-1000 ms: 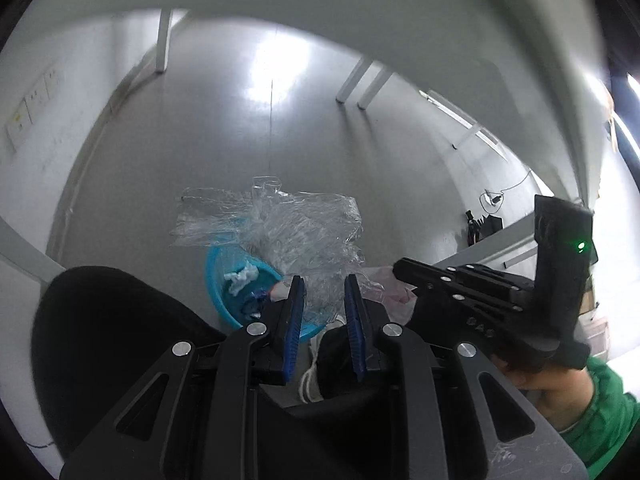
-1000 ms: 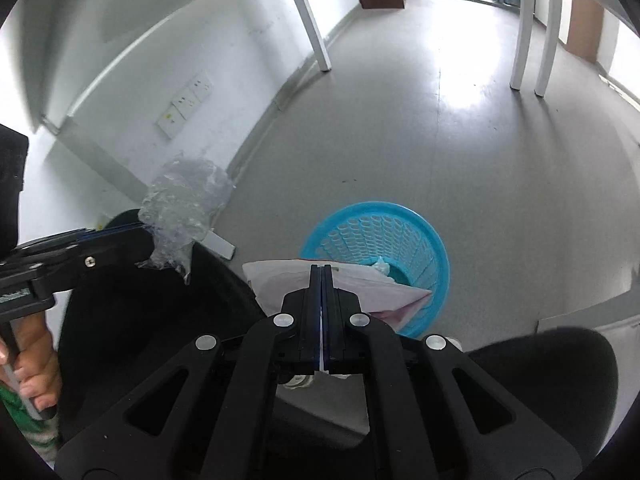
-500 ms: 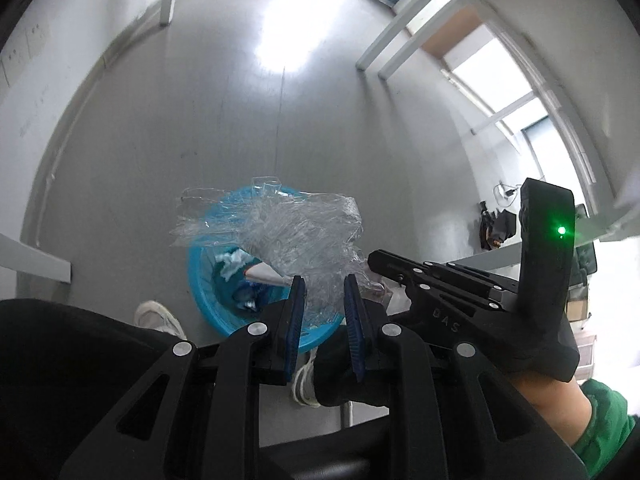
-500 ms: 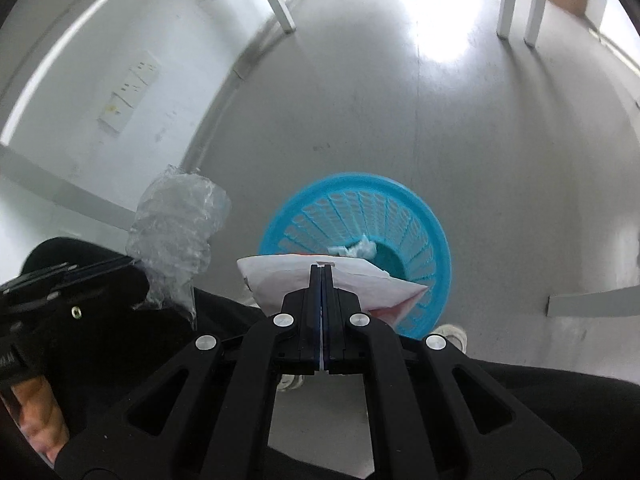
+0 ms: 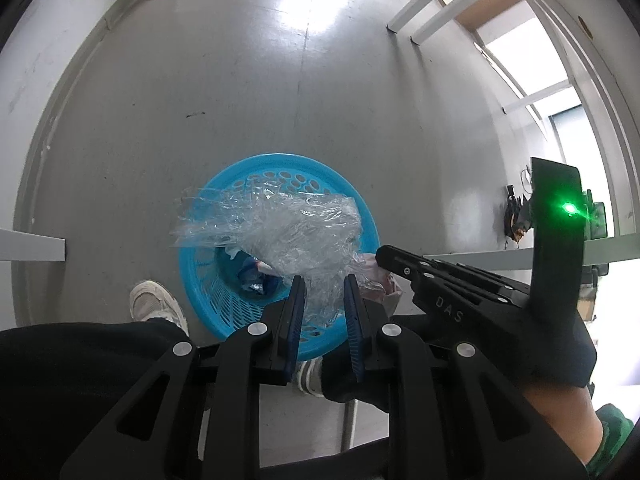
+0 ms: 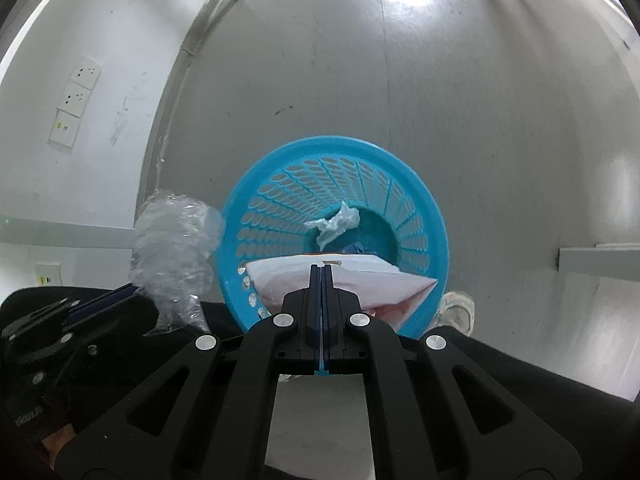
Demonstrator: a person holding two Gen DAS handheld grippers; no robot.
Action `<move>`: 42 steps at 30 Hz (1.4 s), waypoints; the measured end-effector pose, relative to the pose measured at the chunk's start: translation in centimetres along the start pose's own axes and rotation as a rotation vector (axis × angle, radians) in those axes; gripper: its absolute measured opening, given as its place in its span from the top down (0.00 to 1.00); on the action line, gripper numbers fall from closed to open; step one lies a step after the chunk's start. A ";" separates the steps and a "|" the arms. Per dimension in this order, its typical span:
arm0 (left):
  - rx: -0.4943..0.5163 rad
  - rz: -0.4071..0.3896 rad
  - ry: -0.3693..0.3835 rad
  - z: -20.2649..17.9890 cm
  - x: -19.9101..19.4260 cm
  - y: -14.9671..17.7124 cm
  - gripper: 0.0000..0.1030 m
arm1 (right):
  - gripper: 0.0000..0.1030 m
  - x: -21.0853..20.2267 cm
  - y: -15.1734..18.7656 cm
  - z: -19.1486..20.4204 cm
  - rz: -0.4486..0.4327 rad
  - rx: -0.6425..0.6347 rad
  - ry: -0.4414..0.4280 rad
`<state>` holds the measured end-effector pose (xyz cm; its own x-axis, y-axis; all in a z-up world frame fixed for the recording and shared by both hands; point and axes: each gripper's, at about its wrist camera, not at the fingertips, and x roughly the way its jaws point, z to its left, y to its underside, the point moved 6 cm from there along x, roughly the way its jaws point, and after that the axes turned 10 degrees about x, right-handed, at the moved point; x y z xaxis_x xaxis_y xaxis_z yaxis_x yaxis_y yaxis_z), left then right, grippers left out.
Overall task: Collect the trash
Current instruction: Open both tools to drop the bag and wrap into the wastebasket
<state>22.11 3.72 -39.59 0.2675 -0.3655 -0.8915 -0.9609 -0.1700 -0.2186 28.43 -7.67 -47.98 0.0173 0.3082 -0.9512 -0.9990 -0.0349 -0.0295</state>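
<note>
A blue mesh waste basket (image 5: 224,312) (image 6: 424,208) stands on the grey floor right below both grippers. My left gripper (image 5: 323,280) is shut on a crumpled clear plastic wrap (image 5: 276,232) (image 6: 172,248), which hangs over the basket's mouth. My right gripper (image 6: 322,268) is shut on a flat white paper wrapper (image 6: 360,284) (image 5: 376,284), held over the near rim of the basket. Inside the basket lie a crumpled white tissue (image 6: 334,222) and some blue scraps (image 5: 252,276).
A person's white shoes (image 5: 154,304) (image 6: 458,312) stand beside the basket, with dark trousers at the bottom of both views. White table legs (image 5: 420,8) and a white wall with sockets (image 6: 76,100) surround the grey floor.
Both grippers have come down and tilted toward the floor, so the basket is now larger and directly beneath them. The wrap and the wrapper are still gripped.
</note>
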 end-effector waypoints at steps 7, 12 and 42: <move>-0.029 -0.017 0.029 0.1 0.2 -0.4 0.66 | 0.82 0.9 -0.2 -0.7 0.024 0.040 -0.002; -0.045 -0.021 0.019 0.4 0.2 -0.4 0.66 | 0.81 1.0 -0.1 -0.6 0.027 0.032 0.020; 0.063 -0.103 -0.125 -1.0 -3.9 2.2 0.51 | 0.52 -9.4 6.6 1.6 -0.149 -0.078 0.055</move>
<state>19.00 3.88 -36.22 0.3579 -0.2314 -0.9047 -0.9324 -0.1416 -0.3326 21.63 -9.31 -38.74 0.1692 0.2635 -0.9497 -0.9789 -0.0673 -0.1930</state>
